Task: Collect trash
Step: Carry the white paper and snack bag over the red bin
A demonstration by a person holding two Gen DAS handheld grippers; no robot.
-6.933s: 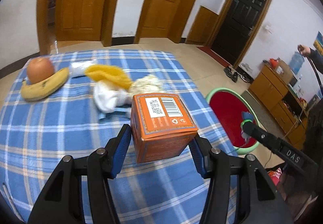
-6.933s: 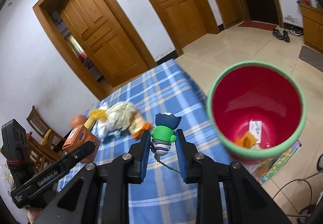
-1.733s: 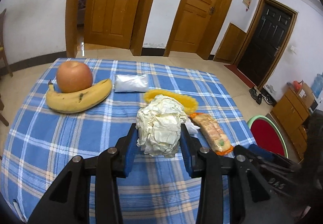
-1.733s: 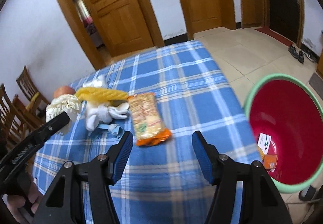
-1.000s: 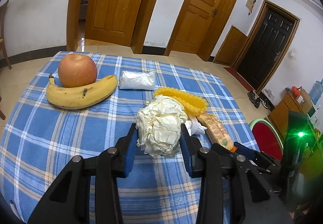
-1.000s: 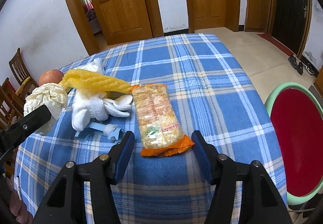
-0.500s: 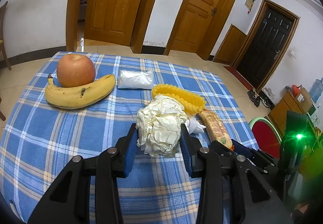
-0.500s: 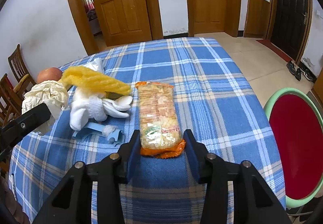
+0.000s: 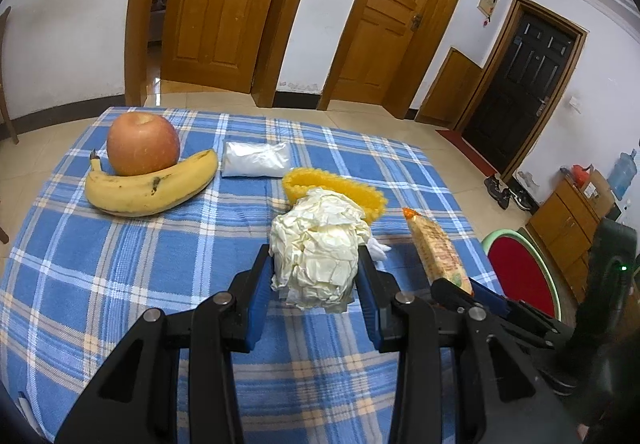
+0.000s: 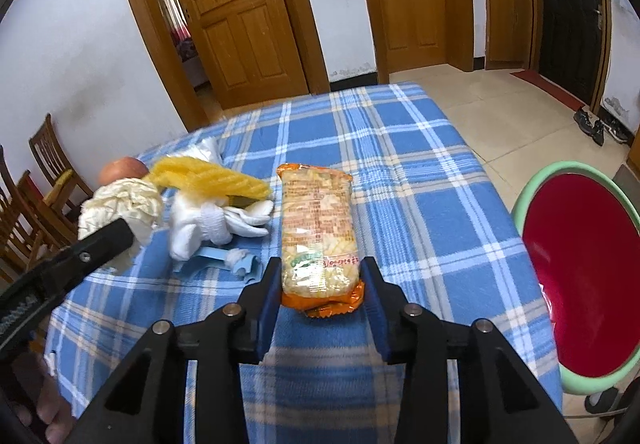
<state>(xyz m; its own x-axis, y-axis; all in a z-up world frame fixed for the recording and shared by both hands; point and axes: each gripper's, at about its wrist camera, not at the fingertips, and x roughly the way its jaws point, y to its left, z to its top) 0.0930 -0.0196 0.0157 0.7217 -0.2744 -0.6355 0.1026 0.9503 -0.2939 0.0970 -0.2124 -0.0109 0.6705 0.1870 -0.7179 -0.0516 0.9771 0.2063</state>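
Blue plaid table (image 9: pixel 120 284); left hand-held gripper (image 9: pixel 316 284) clamps crumpled paper (image 9: pixel 316 248); right hand-held gripper (image 10: pixel 320 284), closing, seemingly grips snack packet (image 10: pixel 316 224).

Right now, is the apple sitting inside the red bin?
No, the apple rests on the checked tablecloth against the banana, while the red bin stands on the floor beside the table.

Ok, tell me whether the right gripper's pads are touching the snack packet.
Touching. The right wrist view shows the right gripper closing, both pads against the snack packet at its orange end, no gap visible.
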